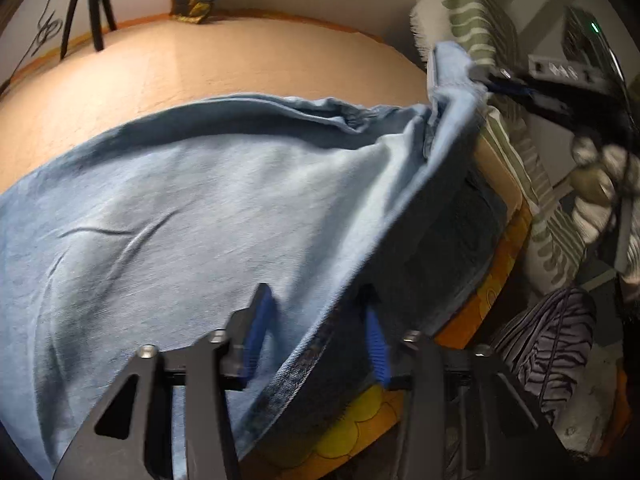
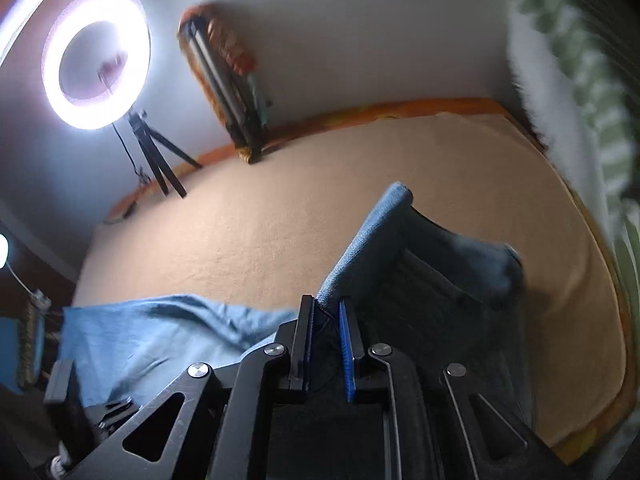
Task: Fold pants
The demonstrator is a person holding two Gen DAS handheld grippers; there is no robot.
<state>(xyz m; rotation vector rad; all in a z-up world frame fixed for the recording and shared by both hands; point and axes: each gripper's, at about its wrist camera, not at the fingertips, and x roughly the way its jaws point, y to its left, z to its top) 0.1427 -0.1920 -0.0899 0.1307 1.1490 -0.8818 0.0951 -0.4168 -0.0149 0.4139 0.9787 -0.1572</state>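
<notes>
pale blue pants (image 1: 180,208) lifted, draped, creased.

My left gripper (image 1: 316,336), lower centre of its wrist view: matte black angular frame with triangular cut-outs; round silver screw heads (image 1: 148,351) along the top of the linkage; two fingers lined with ribbed blue pads (image 1: 376,344).

My right gripper (image 2: 326,340), lower centre of its wrist view: same black frame and triangular cut-out at lower left; four silver screw heads (image 2: 199,370) across the linkage; thin black fingers faced with blue ribbed pads (image 2: 347,356); thin wire-like rods along the right-hand linkage.
</notes>
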